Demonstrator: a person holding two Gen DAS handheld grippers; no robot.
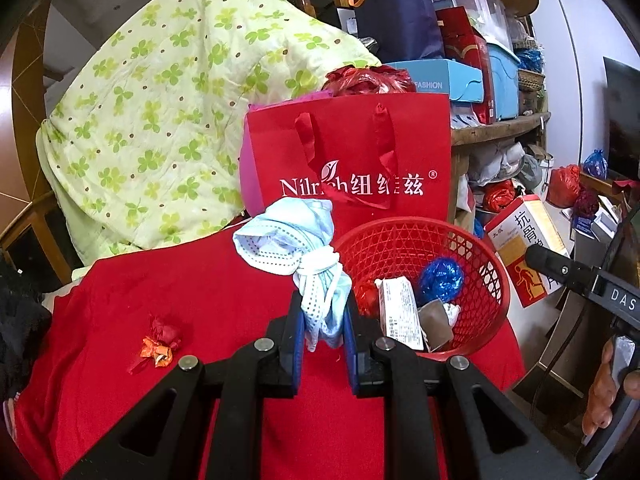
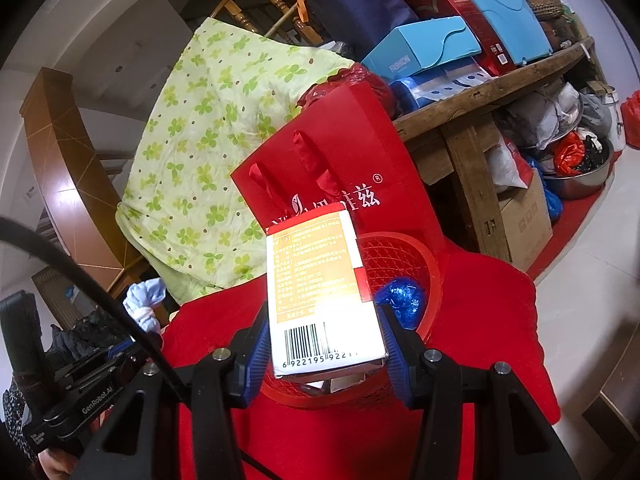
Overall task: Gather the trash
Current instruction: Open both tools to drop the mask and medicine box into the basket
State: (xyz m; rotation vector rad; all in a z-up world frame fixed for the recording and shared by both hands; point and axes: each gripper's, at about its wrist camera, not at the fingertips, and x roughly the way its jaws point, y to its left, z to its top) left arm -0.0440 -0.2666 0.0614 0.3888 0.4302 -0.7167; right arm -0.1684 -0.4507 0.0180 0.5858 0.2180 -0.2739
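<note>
The left tongs (image 1: 323, 320) pinched a soft, limp mask (image 1: 298, 240) beside the basket (image 1: 472, 248). The right tongs (image 2: 324, 344) gripped a light, stiff box (image 2: 320, 280) by its sides, above it.

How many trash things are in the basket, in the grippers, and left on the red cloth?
In the basket: 5
In the grippers: 2, face mask and box
On the red cloth: 1, wrapper
Total: 8

One basket (image 1: 460, 236), one red bag (image 1: 352, 152), two masks (image 1: 304, 252).
</note>
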